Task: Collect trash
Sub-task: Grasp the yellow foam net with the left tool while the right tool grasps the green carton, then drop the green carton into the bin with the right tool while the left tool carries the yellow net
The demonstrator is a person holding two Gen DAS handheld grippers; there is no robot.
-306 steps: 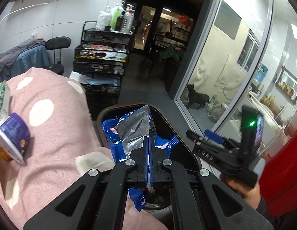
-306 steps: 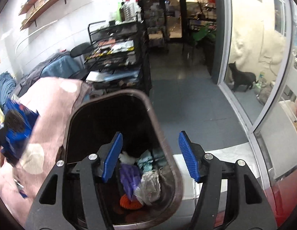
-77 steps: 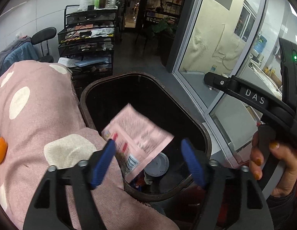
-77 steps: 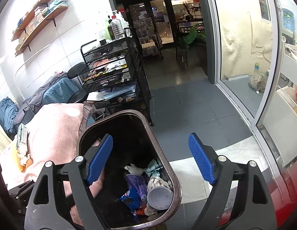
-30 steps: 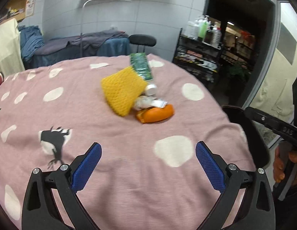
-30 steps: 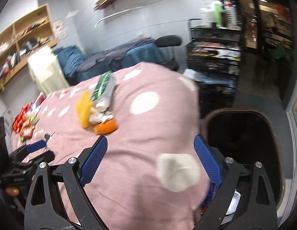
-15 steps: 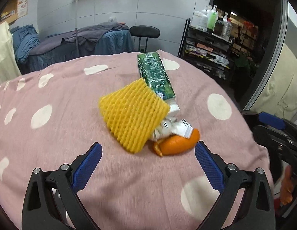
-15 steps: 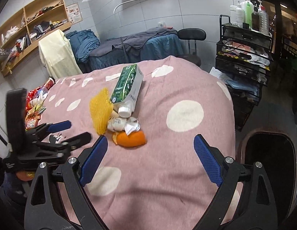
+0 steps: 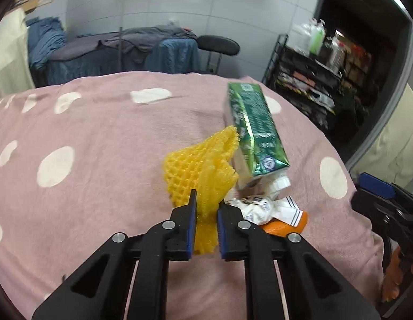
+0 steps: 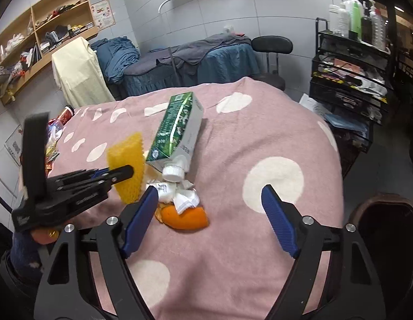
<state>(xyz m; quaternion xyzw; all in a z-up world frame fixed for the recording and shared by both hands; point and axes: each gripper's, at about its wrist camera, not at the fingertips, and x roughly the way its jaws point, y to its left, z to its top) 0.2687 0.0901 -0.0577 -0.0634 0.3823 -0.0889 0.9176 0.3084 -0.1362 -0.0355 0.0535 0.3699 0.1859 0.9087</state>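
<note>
A small pile of trash lies on the pink dotted tablecloth (image 10: 259,133). It holds a yellow foam net (image 9: 203,168), a green carton (image 9: 254,130), a crumpled white wrapper (image 9: 262,208) and an orange peel (image 9: 283,224). My left gripper (image 9: 206,202) is closing, and its pads pinch the net's near edge. The right wrist view shows that net (image 10: 127,165) held up on edge by the left gripper (image 10: 126,172). My right gripper (image 10: 209,194) hovers over the peel (image 10: 187,218) and wrapper (image 10: 179,189). Its jaws are wide and closing a little, touching nothing.
The brown rim of the trash bin (image 10: 379,197) shows past the table's right edge. A black wire rack (image 10: 353,61) with bottles and a black stool (image 10: 270,45) stand behind. Snack packets (image 10: 54,136) lie at the table's far left.
Both grippers moved in toward the trash pile. The left jaws went from wide open to closed on the yellow net, which now stands crumpled. The right jaws narrowed slightly.
</note>
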